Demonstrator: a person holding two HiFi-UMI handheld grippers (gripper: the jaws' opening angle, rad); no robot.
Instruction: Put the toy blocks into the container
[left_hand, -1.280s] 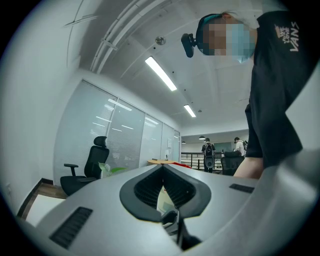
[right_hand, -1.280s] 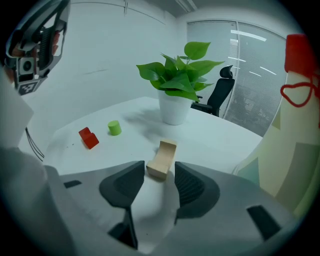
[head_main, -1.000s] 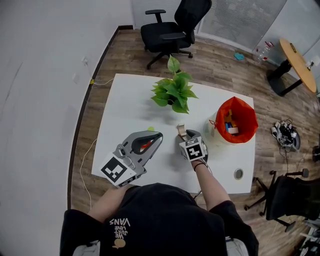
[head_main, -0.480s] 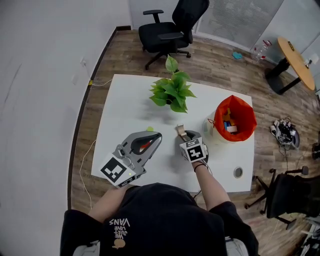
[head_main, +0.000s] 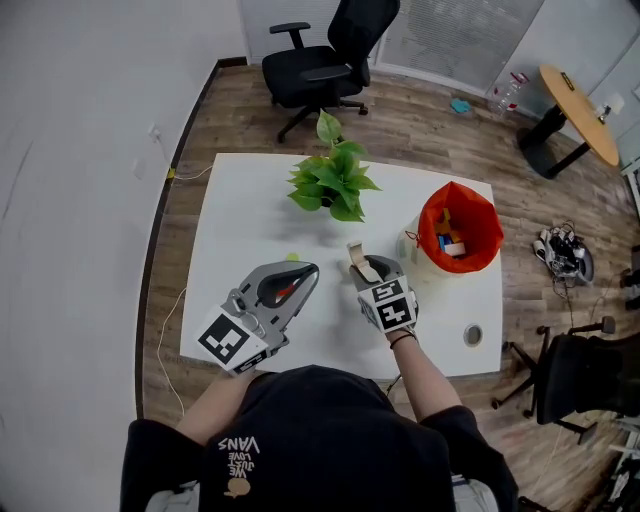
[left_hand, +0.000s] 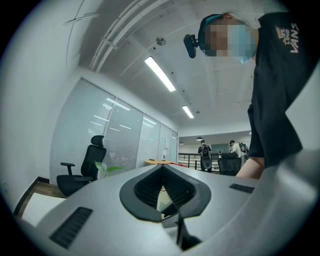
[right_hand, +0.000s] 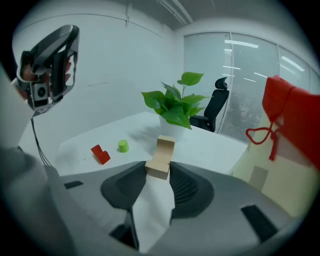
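Observation:
My right gripper (head_main: 360, 263) (right_hand: 159, 172) is shut on a beige wooden block (head_main: 356, 256) (right_hand: 162, 156), held near the table's middle front, left of the container. The container (head_main: 460, 228) (right_hand: 295, 120) has a red bag lining and several blocks inside. A red block (right_hand: 100, 154) (head_main: 287, 290) and a small green cylinder (right_hand: 123, 146) (head_main: 293, 258) lie on the white table (head_main: 240, 210). My left gripper (head_main: 308, 272) (left_hand: 162, 167) hangs raised over the red block with its jaw tips together and nothing between them.
A potted green plant (head_main: 330, 182) (right_hand: 177, 107) stands at the back middle of the table. A round cable hole (head_main: 473, 335) is near the front right corner. A black office chair (head_main: 325, 55) is behind the table, and cables lie on the floor at right.
The head view has swung slightly, so everything sits a little higher and further left. The right gripper still holds the beige block in about the same place; the left gripper has barely moved.

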